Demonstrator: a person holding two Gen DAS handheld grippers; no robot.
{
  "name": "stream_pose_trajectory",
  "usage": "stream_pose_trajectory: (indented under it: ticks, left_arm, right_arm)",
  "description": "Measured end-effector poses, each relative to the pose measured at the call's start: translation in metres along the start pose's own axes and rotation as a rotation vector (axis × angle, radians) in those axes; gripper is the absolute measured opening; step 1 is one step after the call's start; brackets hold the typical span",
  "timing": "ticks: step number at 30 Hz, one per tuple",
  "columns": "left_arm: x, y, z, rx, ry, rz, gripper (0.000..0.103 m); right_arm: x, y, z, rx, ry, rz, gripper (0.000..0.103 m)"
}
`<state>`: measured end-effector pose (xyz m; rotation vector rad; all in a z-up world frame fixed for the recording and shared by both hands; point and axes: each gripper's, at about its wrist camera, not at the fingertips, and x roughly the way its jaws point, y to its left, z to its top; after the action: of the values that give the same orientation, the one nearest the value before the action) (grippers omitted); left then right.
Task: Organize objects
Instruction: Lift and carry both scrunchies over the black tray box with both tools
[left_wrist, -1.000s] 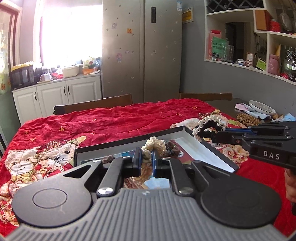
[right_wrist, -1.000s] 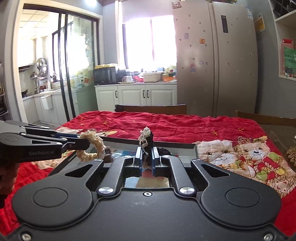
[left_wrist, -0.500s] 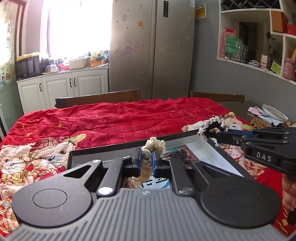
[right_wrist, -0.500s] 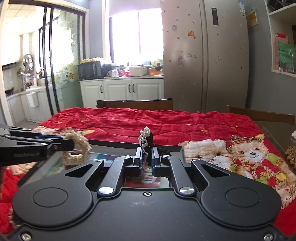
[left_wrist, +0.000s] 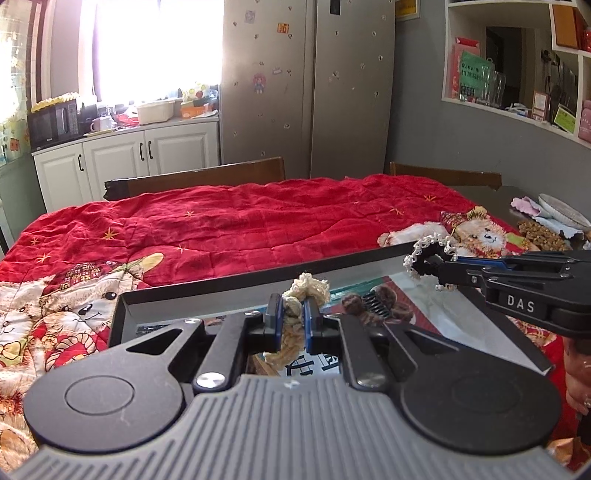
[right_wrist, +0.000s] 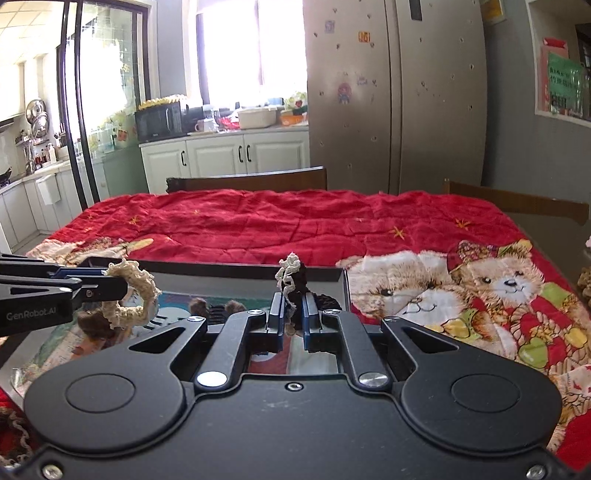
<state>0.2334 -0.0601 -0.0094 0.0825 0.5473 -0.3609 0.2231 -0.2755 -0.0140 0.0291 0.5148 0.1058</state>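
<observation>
Two grippers are in my hands, and each is clamped on a hair scrunchie above a shallow black tray (left_wrist: 122, 306) that sits on a red quilted cloth (left_wrist: 258, 225) printed with teddy bears.

My left gripper (left_wrist: 293, 325) has its blue-padded fingers pressed narrowly around a cream scrunchie (left_wrist: 295, 314); its frilly top bunches above the fingertips and the rest hangs down between them. From the right wrist view the same scrunchie (right_wrist: 135, 295) shows as a curled cream loop dangling off the left gripper's (right_wrist: 107, 282) tip, over the left part of the tray (right_wrist: 240, 266).

My right gripper (right_wrist: 293, 321) is closed tight on a black scrunchie with white lace trim (right_wrist: 293, 280), which stands up from between the fingers. In the left wrist view that scrunchie (left_wrist: 428, 254) juts from the right gripper's (left_wrist: 439, 273) tip over the tray's far right corner.

On the tray's printed floor lies a dark brown furry hair clip (left_wrist: 376, 304) with a comb of teeth, between the two grippers.

Beyond the table stand two wooden chair backs, a tall grey fridge (left_wrist: 306, 85) and white cabinets (left_wrist: 147, 155).
</observation>
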Motion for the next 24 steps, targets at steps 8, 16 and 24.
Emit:
stream_pose_trajectory:
  ticks: [8, 16, 24]
  left_arm:
    - [0.011, 0.000, -0.002, 0.021, 0.015, 0.004, 0.015]
    - [0.017, -0.005, -0.005, 0.047, 0.044, 0.003, 0.016]
    - [0.021, -0.009, -0.008, 0.074, 0.062, 0.001, 0.017]
  right_arm:
    - [0.016, 0.002, -0.005, -0.018, 0.031, 0.005, 0.009]
    - [0.019, 0.005, -0.006, -0.029, 0.039, 0.030, 0.009]
    - [0.020, 0.007, -0.007, -0.044, 0.049, 0.043, 0.009]
